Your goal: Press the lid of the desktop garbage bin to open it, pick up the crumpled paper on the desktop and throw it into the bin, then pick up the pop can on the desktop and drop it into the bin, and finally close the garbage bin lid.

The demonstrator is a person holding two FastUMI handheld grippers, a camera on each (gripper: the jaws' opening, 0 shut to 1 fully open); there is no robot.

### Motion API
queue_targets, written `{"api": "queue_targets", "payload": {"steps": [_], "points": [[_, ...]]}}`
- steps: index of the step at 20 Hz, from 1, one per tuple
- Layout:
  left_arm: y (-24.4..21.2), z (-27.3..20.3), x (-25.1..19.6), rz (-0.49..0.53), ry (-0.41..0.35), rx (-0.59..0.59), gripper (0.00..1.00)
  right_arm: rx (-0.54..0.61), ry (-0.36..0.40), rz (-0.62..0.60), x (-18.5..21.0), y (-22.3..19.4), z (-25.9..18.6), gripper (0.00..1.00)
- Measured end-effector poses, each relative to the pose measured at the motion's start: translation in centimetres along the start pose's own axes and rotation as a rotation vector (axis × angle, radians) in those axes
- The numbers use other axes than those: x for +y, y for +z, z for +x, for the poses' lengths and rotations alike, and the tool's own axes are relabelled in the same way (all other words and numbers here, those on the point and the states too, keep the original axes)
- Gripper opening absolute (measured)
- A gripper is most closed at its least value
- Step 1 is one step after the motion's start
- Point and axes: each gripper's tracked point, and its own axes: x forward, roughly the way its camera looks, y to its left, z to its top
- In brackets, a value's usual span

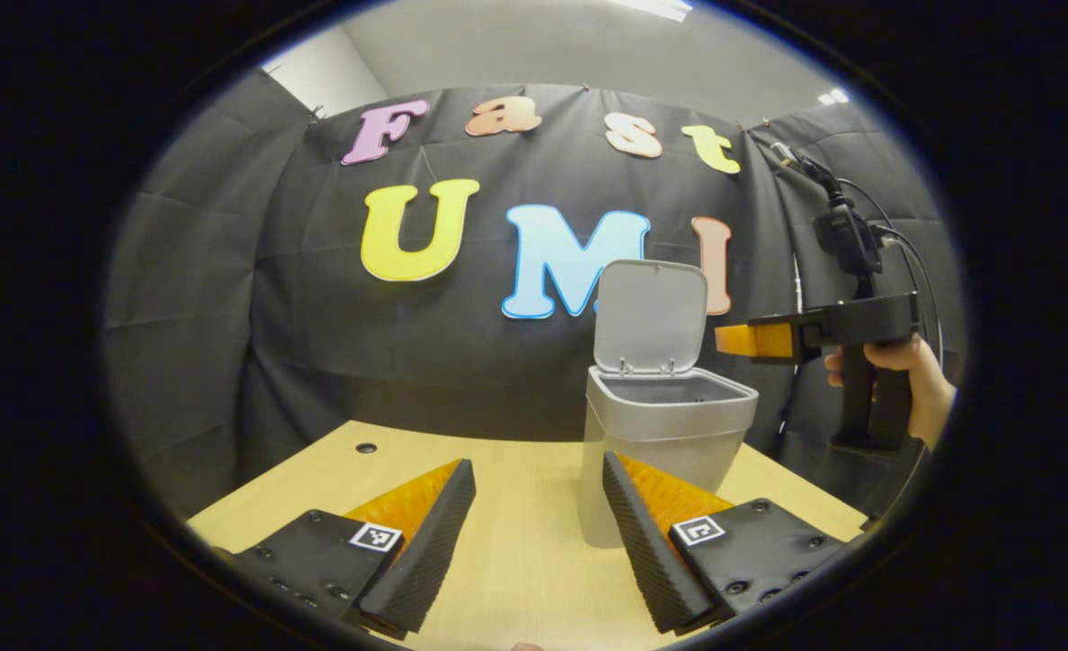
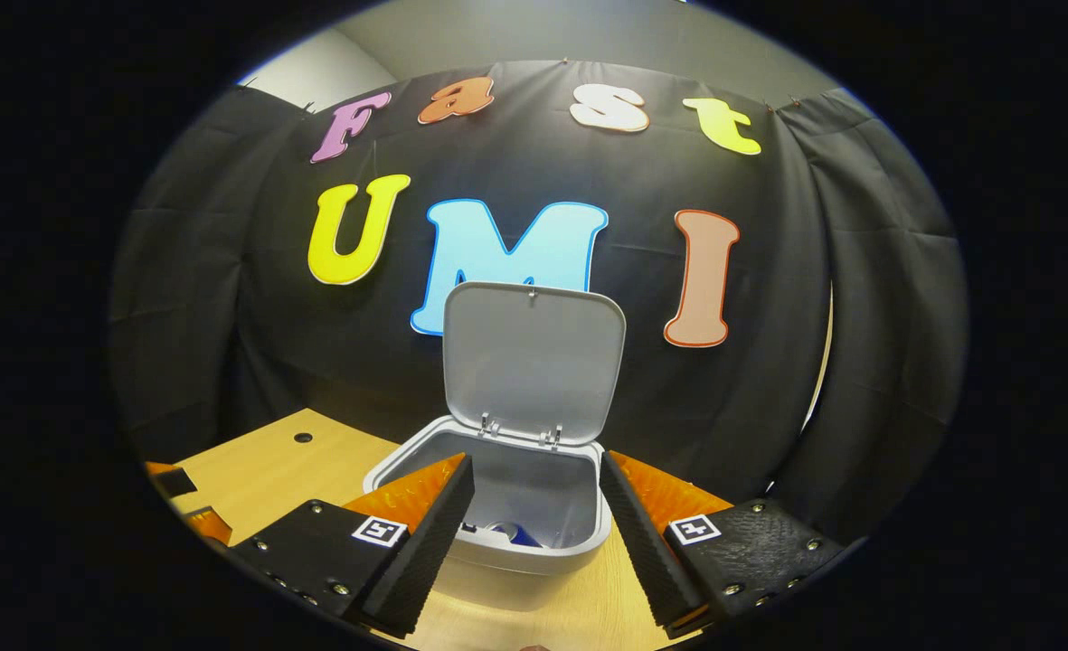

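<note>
Left tongs (image 1: 538,551) spread, empty; right tongs (image 2: 534,542) spread, empty.

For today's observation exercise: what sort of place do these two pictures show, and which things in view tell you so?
Probably a staged recording booth, not a real home. Black cloth hangs as the wall behind a light wooden table holding a grey bin with its lid up, and a hand holds a gripper beside the bin.

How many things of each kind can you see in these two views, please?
Bins: 1
Lids, open: 1
Cans, inside the bin: 1
Grippers, left and right: 2
Tables: 1
Total: 6
</note>
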Motion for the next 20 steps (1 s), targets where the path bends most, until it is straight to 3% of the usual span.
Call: {"api": "queue_targets", "payload": {"steps": [12,20], "points": [[1.2,2.6,1.6,0.022,-0.168,-0.017,0.93,-0.053,-0.167,0.049,-2.1,9.5,5.3,0.90],[1.5,3.4,3.9,-0.023,-0.137,-0.031,0.96,-0.076,-0.166,0.076,-1.5,14.2,9.6,0.90]]}}
